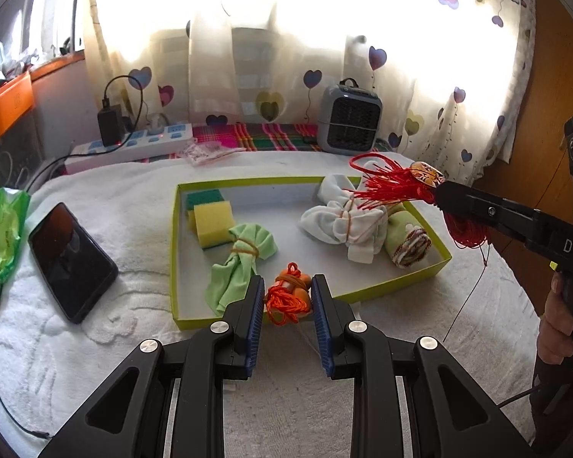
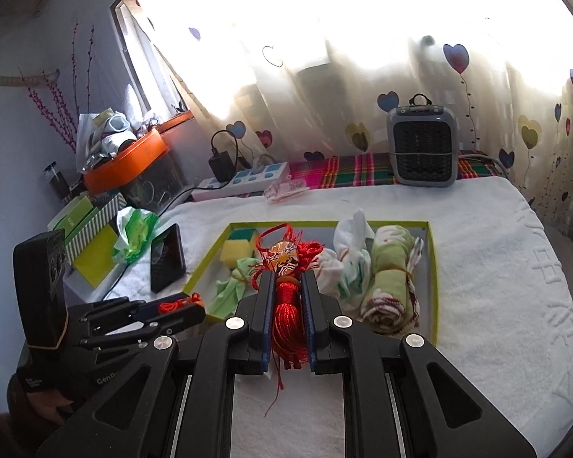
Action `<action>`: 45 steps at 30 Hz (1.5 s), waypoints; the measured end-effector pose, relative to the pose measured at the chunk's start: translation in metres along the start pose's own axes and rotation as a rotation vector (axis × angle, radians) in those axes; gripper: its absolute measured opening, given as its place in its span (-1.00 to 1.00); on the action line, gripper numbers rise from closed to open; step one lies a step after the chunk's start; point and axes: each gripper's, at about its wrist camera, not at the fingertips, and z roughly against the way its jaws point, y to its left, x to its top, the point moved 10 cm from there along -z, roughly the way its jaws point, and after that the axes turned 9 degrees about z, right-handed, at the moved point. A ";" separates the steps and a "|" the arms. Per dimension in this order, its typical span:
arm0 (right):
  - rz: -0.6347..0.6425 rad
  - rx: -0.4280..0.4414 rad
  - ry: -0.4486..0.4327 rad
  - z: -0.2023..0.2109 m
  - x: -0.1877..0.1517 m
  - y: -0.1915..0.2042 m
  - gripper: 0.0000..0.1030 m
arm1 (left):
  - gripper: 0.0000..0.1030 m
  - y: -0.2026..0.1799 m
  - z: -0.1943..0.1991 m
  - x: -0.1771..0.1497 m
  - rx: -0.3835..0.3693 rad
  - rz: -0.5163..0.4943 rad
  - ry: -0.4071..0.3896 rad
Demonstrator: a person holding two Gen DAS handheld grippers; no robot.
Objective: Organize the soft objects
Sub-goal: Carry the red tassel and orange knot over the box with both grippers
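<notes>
Strong daylight coming through curtain (image 1: 286, 38), glaring white, washing out detail there. White towel (image 1: 114, 198) looking bright, soft shadows falling toward camera. Both views bending at edges, corners going dark. Near things looking sharp.

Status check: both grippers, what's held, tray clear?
Left gripper shut on orange cord. Right gripper shut on red tassel. Tray holds sponges, cloth bundles.

White terry towel (image 1: 95, 343) lying rough; phone (image 1: 70, 261) showing glossy glass; sponge (image 1: 212, 225) looking porous; grippers' matt black plastic.
</notes>
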 end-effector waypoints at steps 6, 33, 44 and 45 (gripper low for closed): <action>0.021 0.005 0.044 -0.033 0.008 -0.002 -0.72 | -0.55 0.001 -0.016 0.006 0.002 0.004 0.016; 0.103 0.058 0.197 -0.128 -0.005 -0.008 -0.72 | -0.55 0.001 -0.079 0.003 0.025 -0.017 0.106; 0.153 0.035 0.194 -0.133 -0.008 -0.004 -0.71 | -0.54 0.002 -0.083 0.001 0.022 -0.007 0.117; 0.153 0.032 0.193 -0.133 -0.008 -0.005 -0.71 | -0.54 0.002 -0.083 0.001 0.020 -0.004 0.117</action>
